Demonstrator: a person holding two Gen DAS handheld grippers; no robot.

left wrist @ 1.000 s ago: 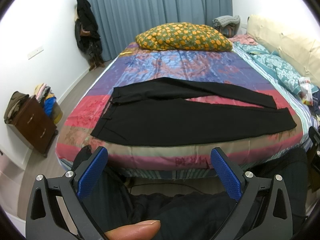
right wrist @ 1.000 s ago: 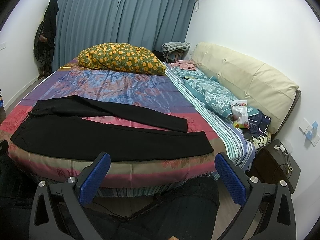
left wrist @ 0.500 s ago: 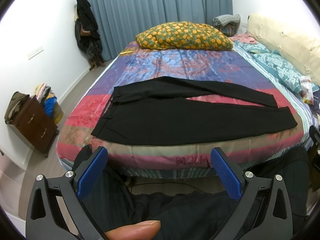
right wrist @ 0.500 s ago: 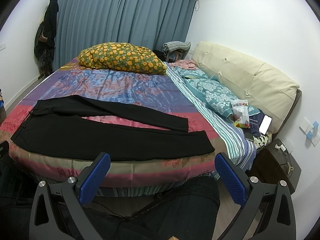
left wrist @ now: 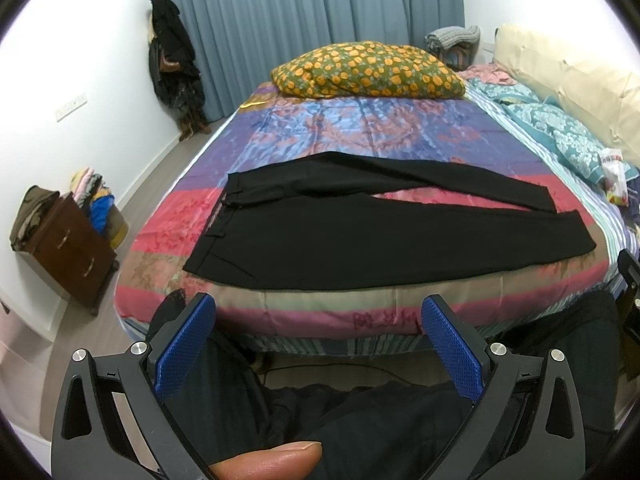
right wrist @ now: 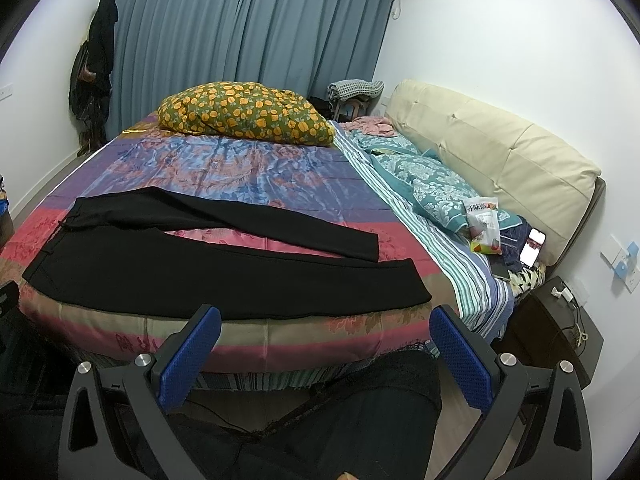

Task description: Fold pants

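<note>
Pants (left wrist: 360, 236) lie flat across the bed (left wrist: 360, 136), waistband left, legs running right; both claws (left wrist: 318, 344) (right wrist: 326, 350) spread, empty.

We note the pants (left wrist: 360, 248) are matt black cloth, lying smooth. The bedspread (left wrist: 360, 132) is glossy, satin-like fabric with a sheen. The flowered pillow (right wrist: 244, 114) is soft matt cloth. The headboard (right wrist: 500, 152) looks like smooth cream leather. Each hand-held gripper, left (left wrist: 318, 338) and right (right wrist: 326, 346), has matt black plastic arms, dimpled blue pads (left wrist: 184, 346) and shiny metal screws
</note>
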